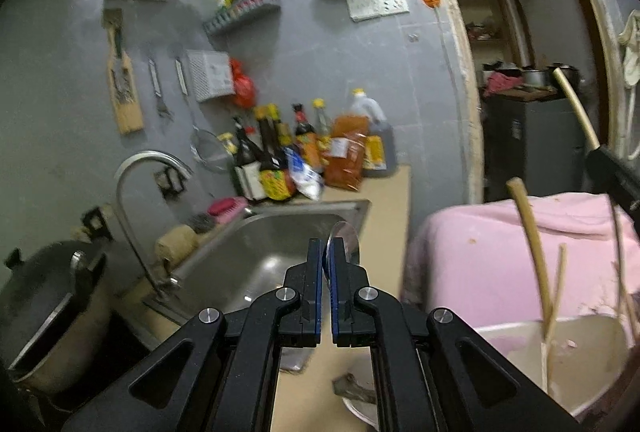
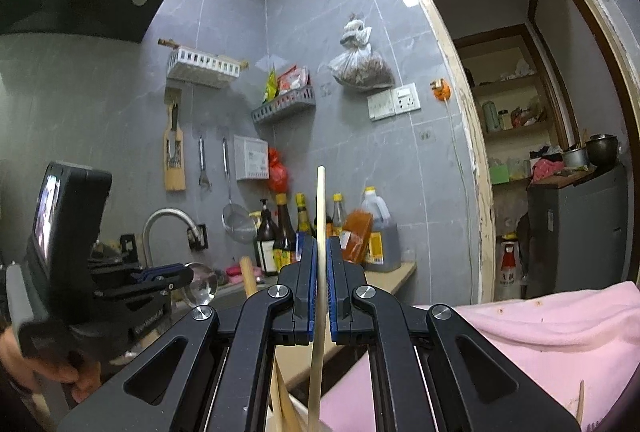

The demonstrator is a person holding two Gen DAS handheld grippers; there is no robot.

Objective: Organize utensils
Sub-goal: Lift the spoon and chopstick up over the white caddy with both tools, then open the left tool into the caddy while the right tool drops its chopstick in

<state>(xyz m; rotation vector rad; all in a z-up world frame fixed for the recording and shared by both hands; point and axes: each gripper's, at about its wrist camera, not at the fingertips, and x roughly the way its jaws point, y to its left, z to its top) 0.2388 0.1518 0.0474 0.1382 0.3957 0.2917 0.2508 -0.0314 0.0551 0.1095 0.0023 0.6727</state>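
My left gripper [image 1: 327, 252] is shut on a metal spoon [image 1: 343, 236], whose round bowl sticks up past the fingertips above the sink [image 1: 280, 232]. It shows in the right wrist view too [image 2: 176, 274], at the left, with the spoon bowl [image 2: 202, 284]. My right gripper [image 2: 319, 248] is shut on a pale wooden chopstick [image 2: 320, 200] that stands upright between the pads. In the left wrist view that chopstick [image 1: 576, 108] slants at the far right. Several wooden utensils [image 1: 532, 232] stand in a cream bin [image 1: 592, 368] at lower right.
A pink cloth [image 1: 500, 252] covers something beside the bin. Sauce bottles [image 1: 304, 148] crowd the counter behind the sink. A curved tap [image 1: 136, 184] and a dark pot [image 1: 52, 296] are at left. A doorway [image 2: 520, 132] opens at right.
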